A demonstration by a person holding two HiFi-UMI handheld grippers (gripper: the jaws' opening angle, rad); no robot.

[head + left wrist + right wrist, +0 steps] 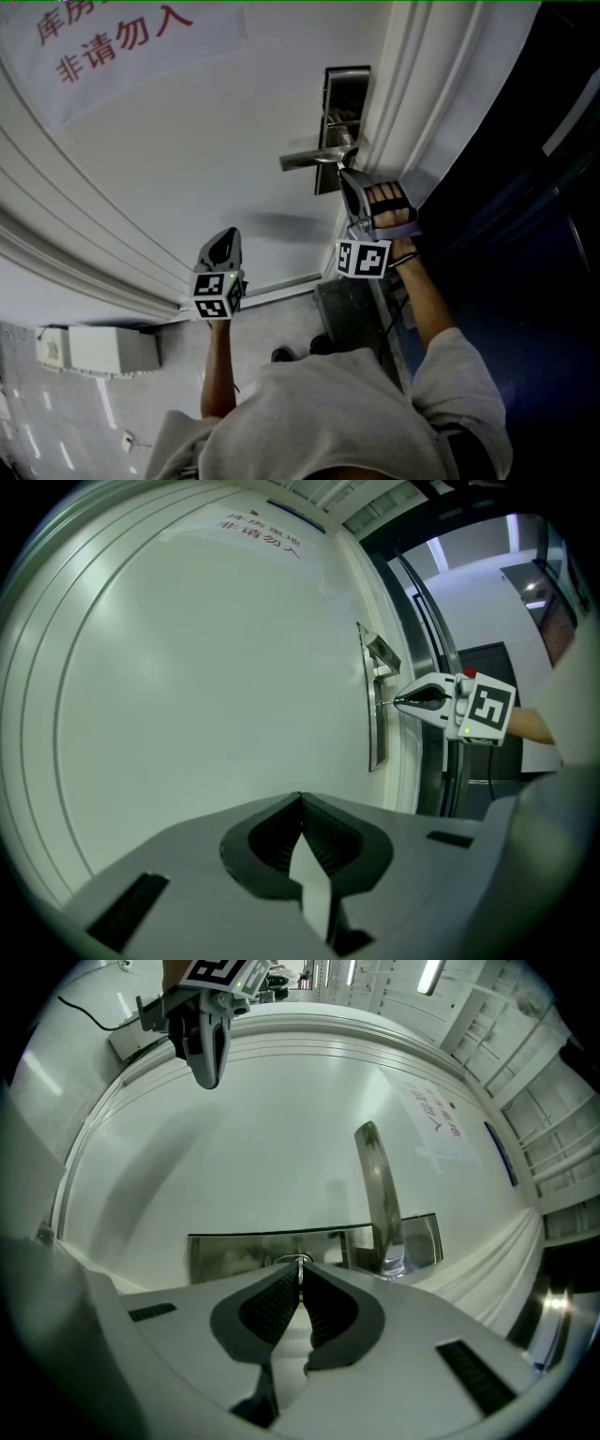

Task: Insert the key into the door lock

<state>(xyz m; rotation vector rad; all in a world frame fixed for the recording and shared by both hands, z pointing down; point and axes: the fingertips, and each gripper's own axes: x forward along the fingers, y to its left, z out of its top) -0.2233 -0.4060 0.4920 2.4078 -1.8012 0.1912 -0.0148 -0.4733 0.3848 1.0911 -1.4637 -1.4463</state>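
Pinching key (300, 1261) in shut R tongs (300, 1277), tip at lock (234, 1252) mid-frame, w/ L tongs (302, 806) shut, empty. Next: push straight in.

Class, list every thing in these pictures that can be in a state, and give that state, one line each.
Door: appears shut in its frame.
Door handle: at rest, square to the lock plate.
Key: gripped, tip at the lock plate; depth unclear.
Right gripper: shut on the key.
Left gripper: shut, empty, clear of the door.
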